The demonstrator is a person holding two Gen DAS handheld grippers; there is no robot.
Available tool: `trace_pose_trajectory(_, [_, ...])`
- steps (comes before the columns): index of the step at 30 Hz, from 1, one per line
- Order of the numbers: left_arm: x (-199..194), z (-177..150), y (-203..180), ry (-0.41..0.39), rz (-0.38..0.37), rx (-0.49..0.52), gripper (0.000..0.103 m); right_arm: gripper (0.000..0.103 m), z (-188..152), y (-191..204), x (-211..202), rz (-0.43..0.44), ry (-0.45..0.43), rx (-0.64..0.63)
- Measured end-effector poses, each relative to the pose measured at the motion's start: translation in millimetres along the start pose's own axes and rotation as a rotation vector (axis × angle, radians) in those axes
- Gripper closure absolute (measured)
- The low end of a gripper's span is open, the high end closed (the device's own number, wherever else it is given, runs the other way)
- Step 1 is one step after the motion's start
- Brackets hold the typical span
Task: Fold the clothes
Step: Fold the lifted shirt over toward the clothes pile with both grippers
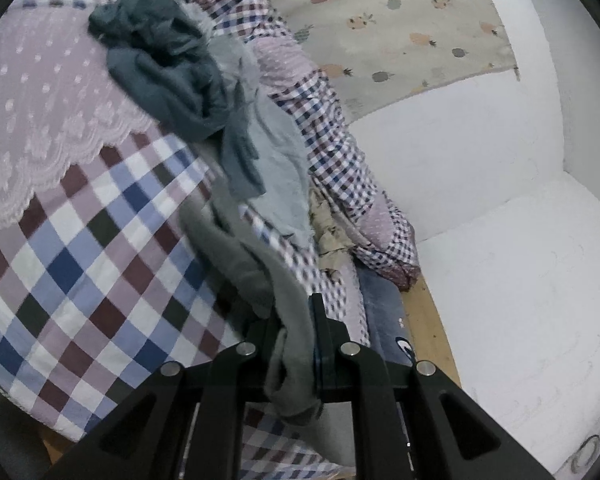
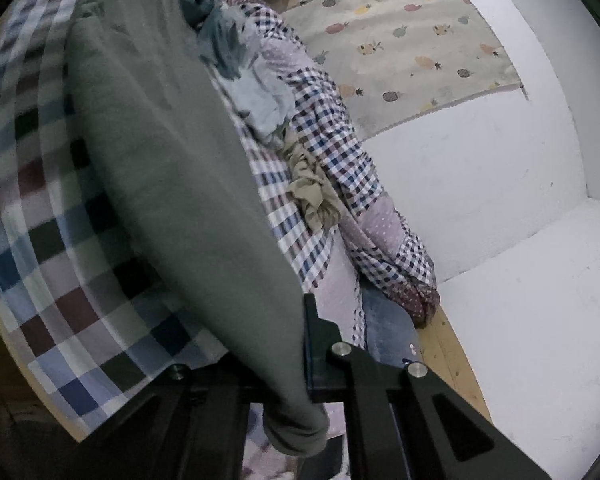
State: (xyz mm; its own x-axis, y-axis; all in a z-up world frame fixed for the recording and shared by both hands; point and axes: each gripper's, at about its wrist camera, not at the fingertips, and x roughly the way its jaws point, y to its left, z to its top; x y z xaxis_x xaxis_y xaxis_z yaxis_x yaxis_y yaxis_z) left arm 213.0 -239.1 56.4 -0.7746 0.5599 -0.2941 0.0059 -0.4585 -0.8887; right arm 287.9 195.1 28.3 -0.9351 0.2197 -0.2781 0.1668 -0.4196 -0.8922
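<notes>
Both clamped on one grey-green garment [image 2: 172,184]: left hand-held gripper [image 1: 300,344] pinching a bunched, rope-like edge, right hand-held gripper [image 2: 296,360] closed on a broader flat panel. Lifted above the checked bedspread [image 1: 80,248], not laid flat, no fold line visible. Heaped farther up the bed, a dark teal garment [image 1: 168,68] and a pale blue garment [image 1: 276,168], both crumpled; a beige one [image 2: 312,192] wedged near the bed's edge by the white wall [image 1: 480,168]. Risks judged from this: thin bunched grip on the left liable to slip under the cloth's weight; uneven holds likely to leave the panel twisted; trailing fabric apt to snag the heap or slide toward the wooden floor [image 1: 428,320].
</notes>
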Motion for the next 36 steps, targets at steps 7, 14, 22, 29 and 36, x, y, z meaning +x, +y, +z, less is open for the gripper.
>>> trace_pose_trajectory(7, [-47.6,12.0,-60.0,-0.019,-0.07,0.048,0.094,0.1,24.6,-78.9,-37.8,0.042,-0.02,0.081])
trace_pose_trajectory(14, [-103.6,11.0,-103.7,-0.05,-0.125,0.048,0.094,0.1,38.6,-154.7,-96.5,0.07,-0.052,0.161])
trace_pose_trajectory(22, [-98.1,21.3,-112.3,-0.022,-0.082,0.036,0.093,0.1,50.4,-193.6,-118.2,0.11,-0.057,0.215])
trace_pose_trajectory(29, [-18.0,41.6,-77.2,0.025,0.055,-0.001,0.094,0.1,55.3,-177.0,-32.1,0.224,0.016,0.226])
trace_pose_trajectory(36, [81.6,81.5,-46.5,0.075,0.208,-0.003,0.093,0.1,62.9,-160.7,85.6,0.342,0.106,0.242])
